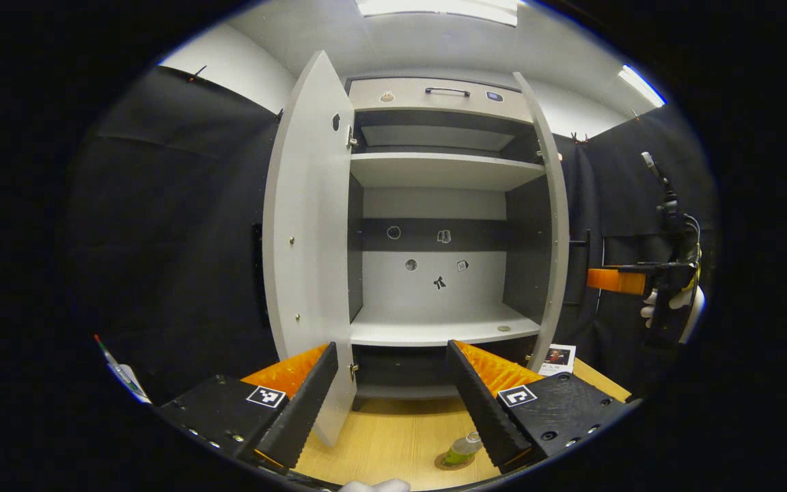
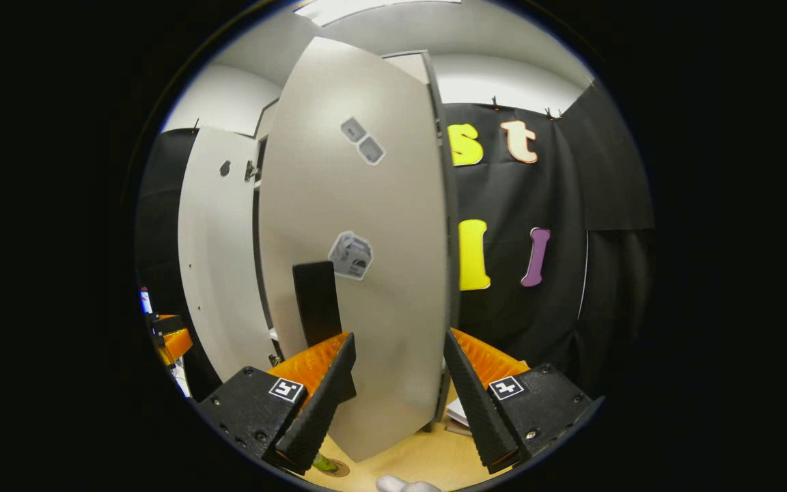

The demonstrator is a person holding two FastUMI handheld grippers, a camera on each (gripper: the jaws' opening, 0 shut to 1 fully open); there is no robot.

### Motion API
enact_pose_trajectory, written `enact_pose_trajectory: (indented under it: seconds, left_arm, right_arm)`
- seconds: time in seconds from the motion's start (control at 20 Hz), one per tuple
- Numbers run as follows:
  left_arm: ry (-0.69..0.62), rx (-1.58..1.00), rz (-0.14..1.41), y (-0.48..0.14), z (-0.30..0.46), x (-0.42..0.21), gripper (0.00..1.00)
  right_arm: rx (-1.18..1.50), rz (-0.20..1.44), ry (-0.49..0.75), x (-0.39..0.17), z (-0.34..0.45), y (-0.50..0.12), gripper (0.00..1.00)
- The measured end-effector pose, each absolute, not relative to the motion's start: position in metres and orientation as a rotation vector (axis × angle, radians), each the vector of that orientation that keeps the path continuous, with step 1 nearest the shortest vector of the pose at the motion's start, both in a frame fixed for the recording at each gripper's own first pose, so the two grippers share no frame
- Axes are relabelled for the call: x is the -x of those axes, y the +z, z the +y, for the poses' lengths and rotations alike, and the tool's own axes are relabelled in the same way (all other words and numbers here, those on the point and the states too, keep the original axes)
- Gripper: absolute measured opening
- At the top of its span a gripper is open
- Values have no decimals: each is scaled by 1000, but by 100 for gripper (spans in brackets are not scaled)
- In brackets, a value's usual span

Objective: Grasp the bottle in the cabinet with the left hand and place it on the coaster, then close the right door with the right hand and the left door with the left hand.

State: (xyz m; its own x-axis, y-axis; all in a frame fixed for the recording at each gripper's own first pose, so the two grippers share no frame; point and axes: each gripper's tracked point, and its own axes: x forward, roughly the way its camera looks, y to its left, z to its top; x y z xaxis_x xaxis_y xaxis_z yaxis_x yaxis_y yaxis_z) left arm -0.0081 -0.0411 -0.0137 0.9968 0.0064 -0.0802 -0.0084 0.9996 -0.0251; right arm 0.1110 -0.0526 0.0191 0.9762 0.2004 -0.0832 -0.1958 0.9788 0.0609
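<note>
Bottle (image 1: pixel 463 448) sits on coaster (image 1: pixel 453 463), both grippers gaping and empty; we risk the right gripper (image 2: pixel 393 400) slipping off the right door (image 2: pixel 366 273), leaving it ajar.

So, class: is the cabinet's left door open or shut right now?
Open. In the left gripper view the left door swings out toward the camera, baring the shelves inside the cabinet.

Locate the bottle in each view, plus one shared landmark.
Left gripper view: bottle at bottom centre, on the coaster, beside the left gripper's right finger.
Right gripper view: bottle at bottom left, mostly hidden behind the right gripper's left finger.
Shared landmark: the open left door.
</note>
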Motion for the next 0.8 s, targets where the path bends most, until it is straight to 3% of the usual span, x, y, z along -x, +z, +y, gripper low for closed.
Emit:
enact_pose_trajectory:
  seconds: [0.8]
  left_arm:
    - [-18,28,38,-12,23,-3,96]
  right_arm:
    - [-60,56,161,-76,-10,28,81]
